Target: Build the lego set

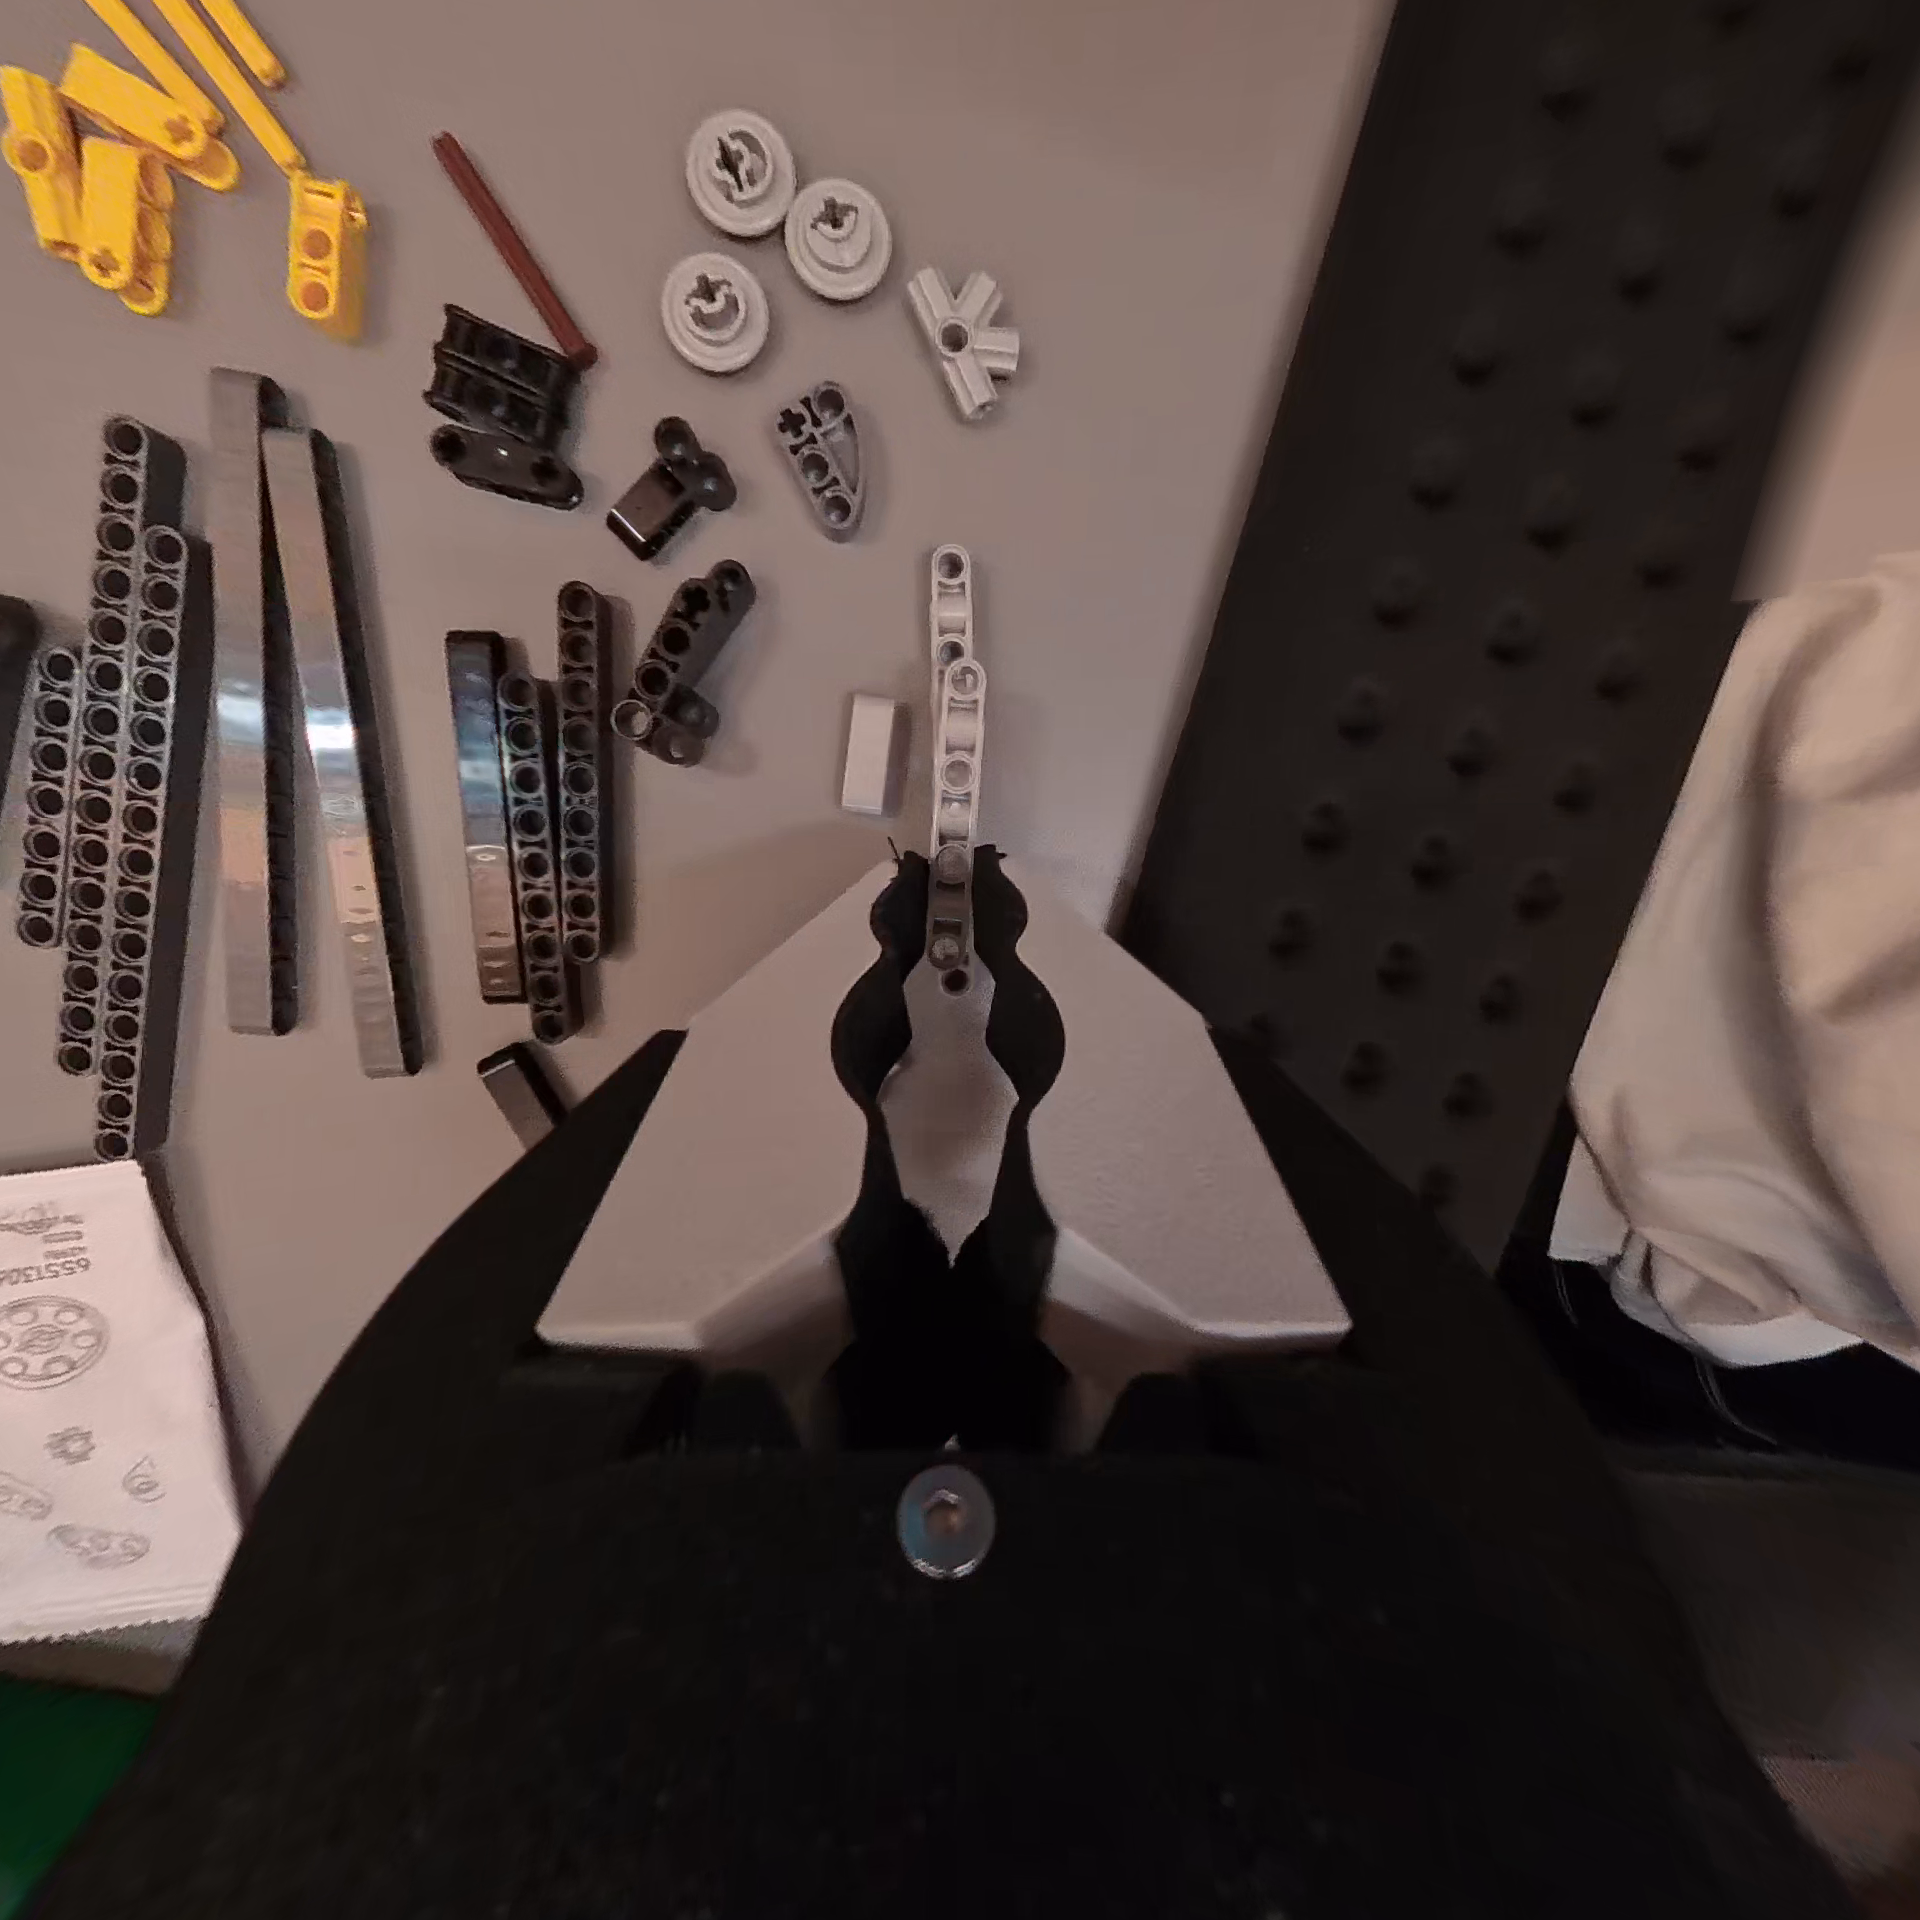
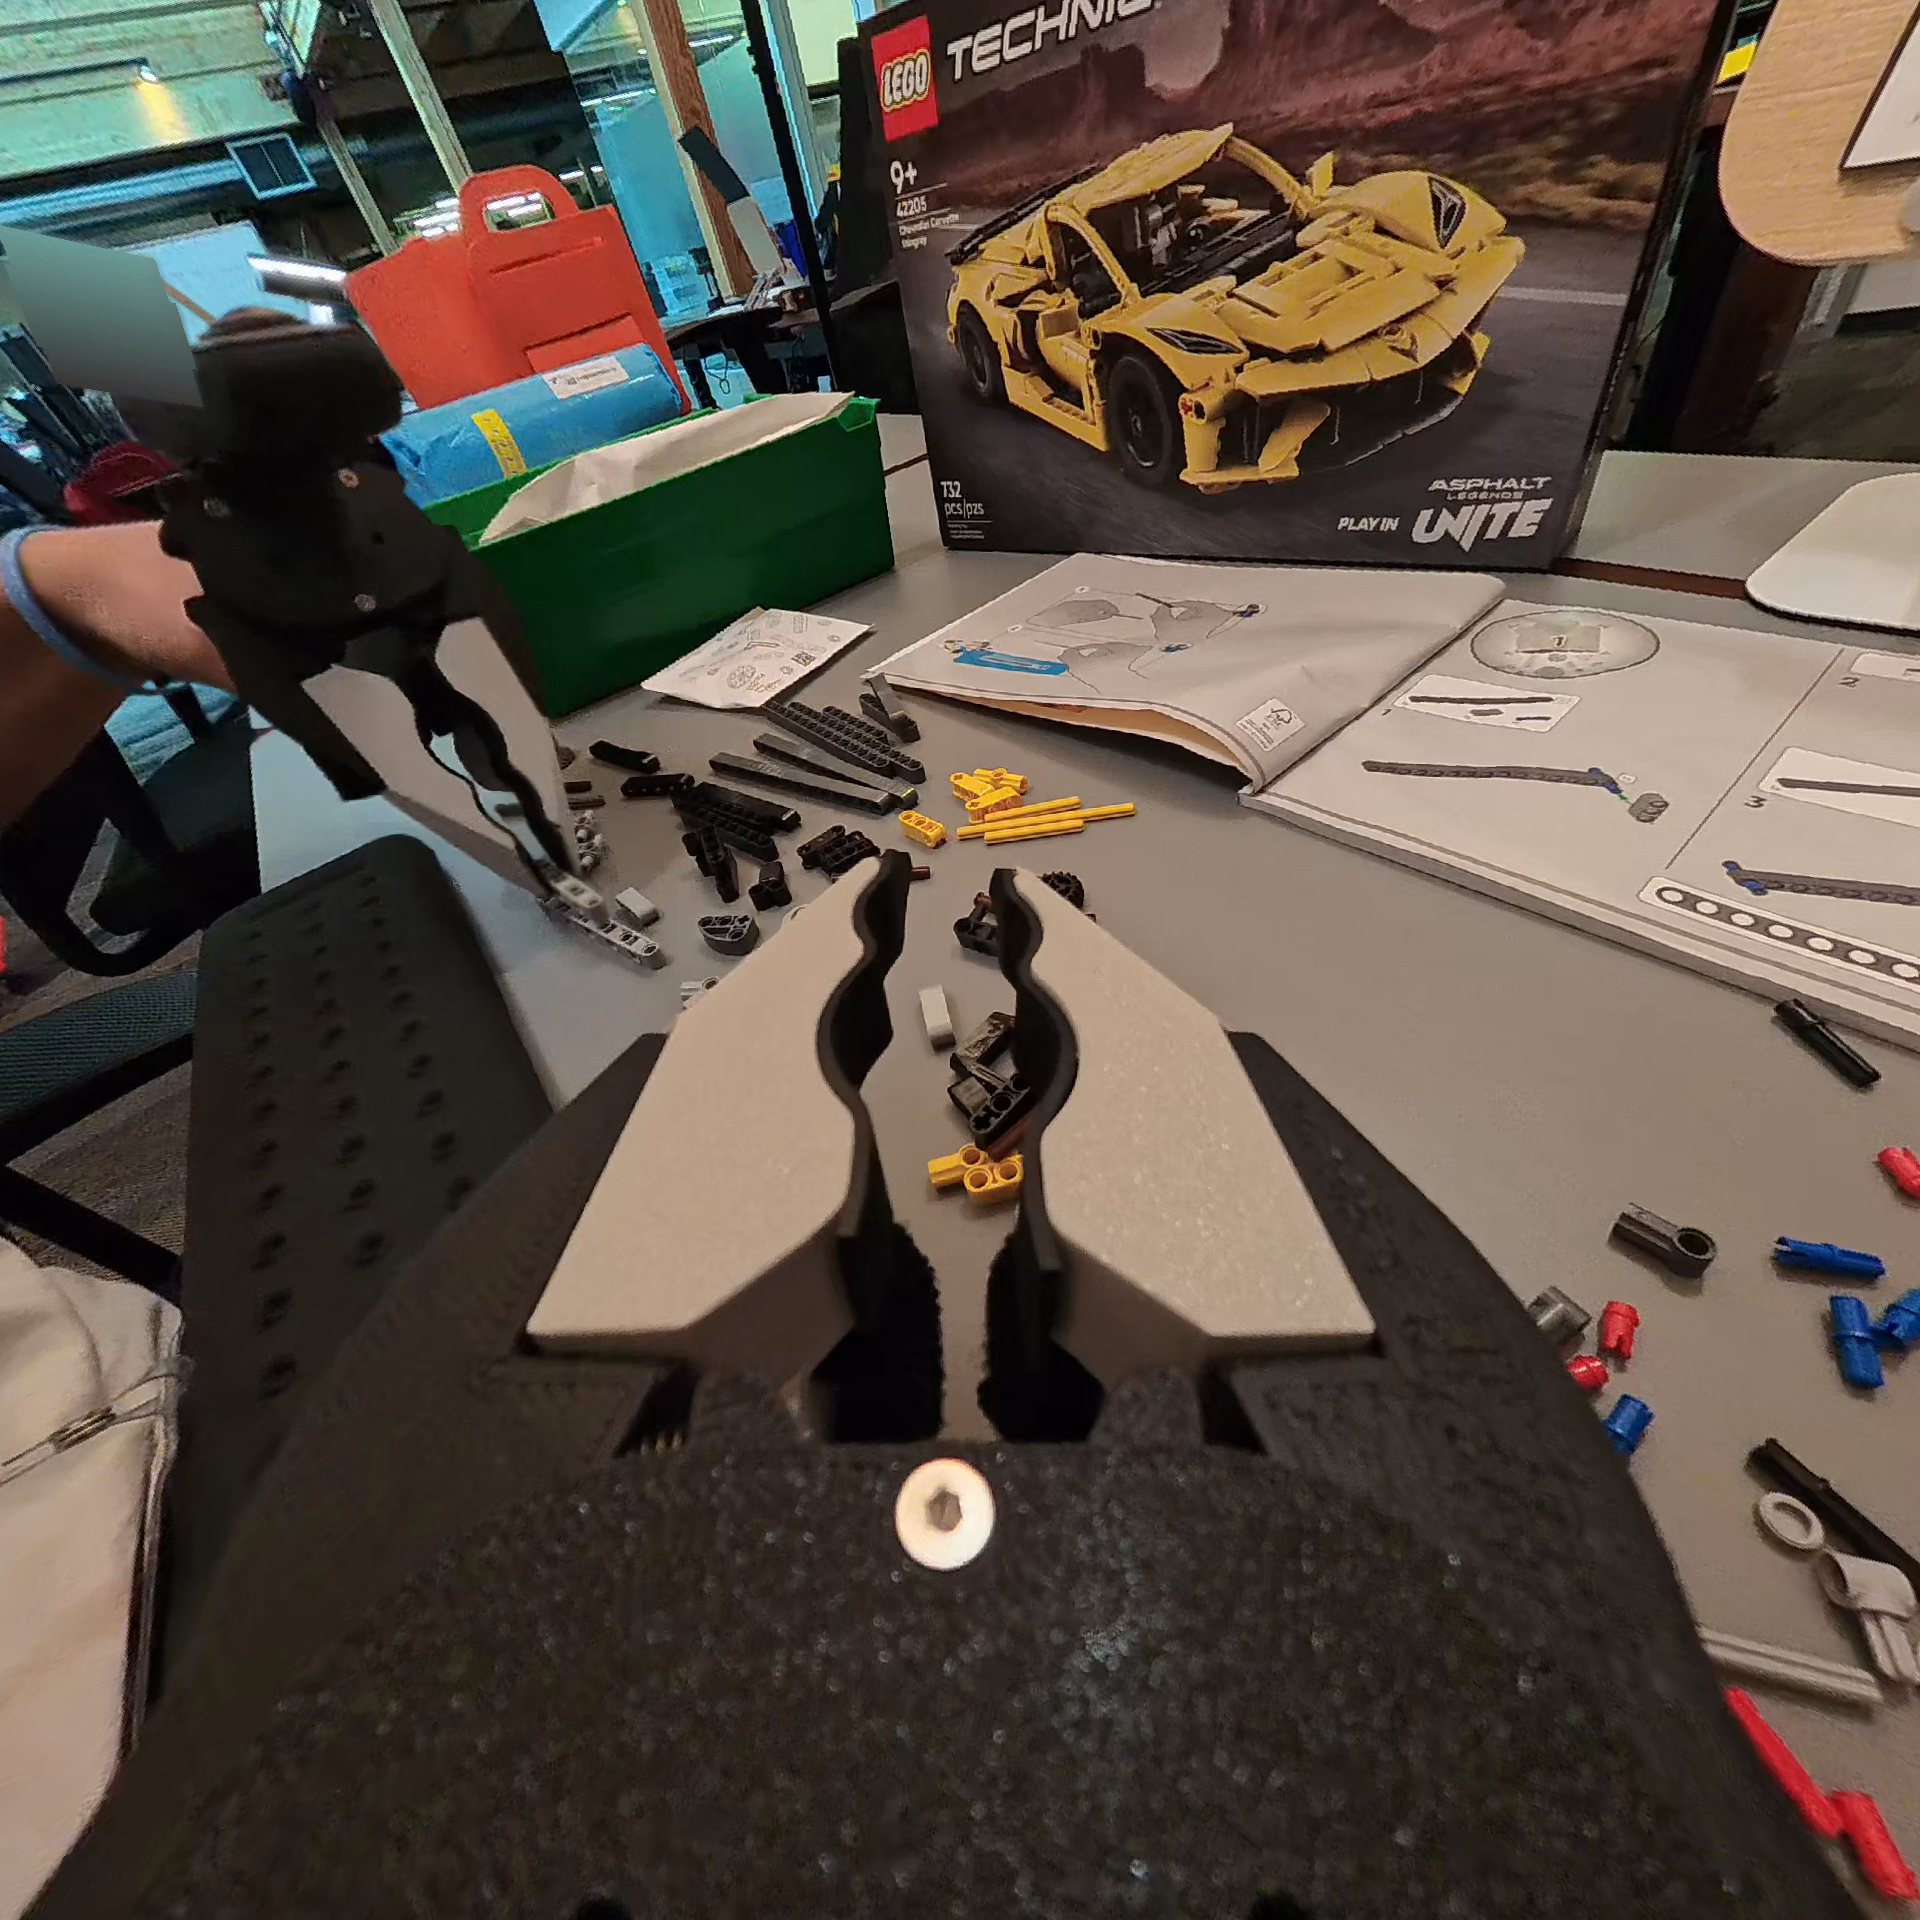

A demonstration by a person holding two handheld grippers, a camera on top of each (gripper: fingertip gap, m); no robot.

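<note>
Grey thin liftarm is pinched at its near end between the left gripper tips, which are clamped tight on it, right at the table's edge. A second grey liftarm lies touching it just past the far end, and a small grey block sits just beside it on the left.

Further out in the left view: black beams in rows, three grey wheel hubs, a dark red axle, and yellow pieces in the far corner. A black perforated chair back runs along the right of the table, very near the gripper.

Right view shows stuff the left one can't: the set's box standing at the back, an open manual, a green bin, plus blue pins and red pins scattered off to the right. It also shows the left gripper from outside, tilted steeply down at the table with a forearm behind it.

The right gripper hovers above the table with its jaws apart and nothing in them; a yellow connector and a few black bits show on the table through the gap.
</note>
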